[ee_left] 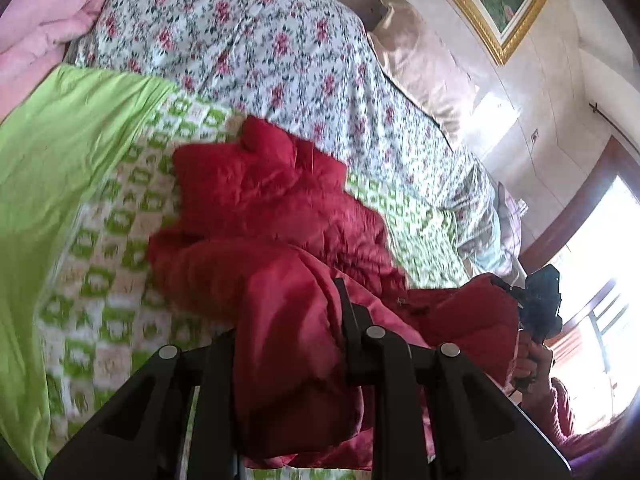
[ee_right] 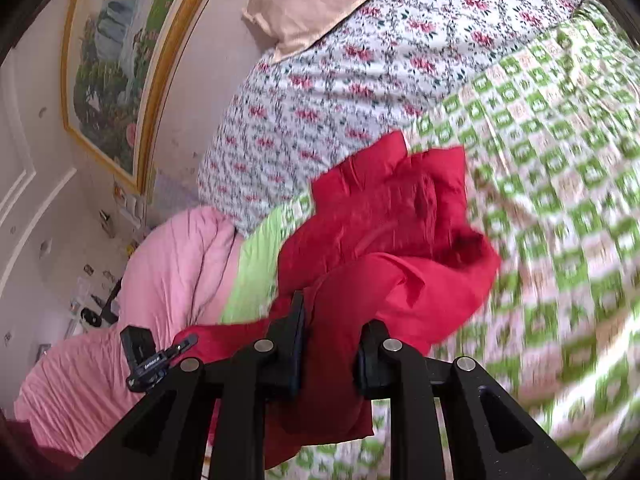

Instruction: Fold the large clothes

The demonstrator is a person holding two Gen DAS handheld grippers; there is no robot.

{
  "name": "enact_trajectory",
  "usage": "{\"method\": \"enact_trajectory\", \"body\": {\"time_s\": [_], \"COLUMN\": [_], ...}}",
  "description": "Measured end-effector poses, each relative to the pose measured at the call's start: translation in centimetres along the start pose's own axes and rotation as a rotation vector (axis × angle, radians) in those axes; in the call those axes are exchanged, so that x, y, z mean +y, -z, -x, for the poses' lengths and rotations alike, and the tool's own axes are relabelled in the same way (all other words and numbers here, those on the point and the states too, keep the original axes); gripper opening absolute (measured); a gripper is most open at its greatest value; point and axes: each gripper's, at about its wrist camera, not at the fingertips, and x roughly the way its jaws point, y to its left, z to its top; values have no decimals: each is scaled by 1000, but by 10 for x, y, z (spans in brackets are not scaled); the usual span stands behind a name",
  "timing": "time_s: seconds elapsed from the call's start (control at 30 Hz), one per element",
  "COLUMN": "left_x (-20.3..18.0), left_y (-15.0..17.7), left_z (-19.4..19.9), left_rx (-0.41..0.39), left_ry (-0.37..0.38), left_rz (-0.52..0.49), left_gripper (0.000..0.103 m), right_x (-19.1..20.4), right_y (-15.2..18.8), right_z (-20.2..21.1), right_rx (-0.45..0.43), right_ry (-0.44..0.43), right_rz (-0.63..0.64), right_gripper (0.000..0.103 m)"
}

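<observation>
A red quilted padded jacket (ee_left: 272, 208) lies bunched on the green-and-white checked bedcover (ee_left: 120, 248). My left gripper (ee_left: 288, 344) is shut on a thick fold of the jacket, which fills the gap between the fingers. My right gripper (ee_right: 332, 352) is shut on another fold of the same jacket (ee_right: 384, 220), lifted a little off the bed. The right gripper also shows in the left wrist view (ee_left: 538, 304), held by a hand at the jacket's right end. The left gripper shows in the right wrist view (ee_right: 148, 356), at the jacket's left end.
A floral sheet (ee_left: 280, 40) covers the far part of the bed, with a beige pillow (ee_left: 420, 56) by the wall. A pink blanket (ee_right: 132, 300) lies at one side. A gold-framed painting (ee_right: 116, 64) hangs on the wall. A bright window (ee_left: 600, 300) is at right.
</observation>
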Motion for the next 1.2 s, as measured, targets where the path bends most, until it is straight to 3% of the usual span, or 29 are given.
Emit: {"method": "enact_trajectory", "body": {"time_s": [0.13,0.47,0.73,0.93,1.07,1.2], "left_x": [-3,19,46,83,103,125], "left_y": [-28,-87,-120,-146,-160,-168], "left_z": [-17,-72,-123,-169,-199,-230], "left_rx": [-25,-87,-52,-10,8,32], "left_ry": [-30,-52,-90,-98,-152,-144], "left_rz": [-16,70,90,190,206,245], "left_gripper": [19,19,19,19,19,19], "right_x": [-1,-20,-54,-86,-113,-143], "right_y": [-31,-101,-134,-158,-174,-180], "right_z": [-18,-85,-136,-172,-196,-219], "right_rx": [-32,-86,-80,-74,-102,-109], "right_ry": [12,49,89,113,170,179], "right_rz": [-4,-39,-104,-191,-238,-311], "right_gripper": [19,19,19,19,20,20]}}
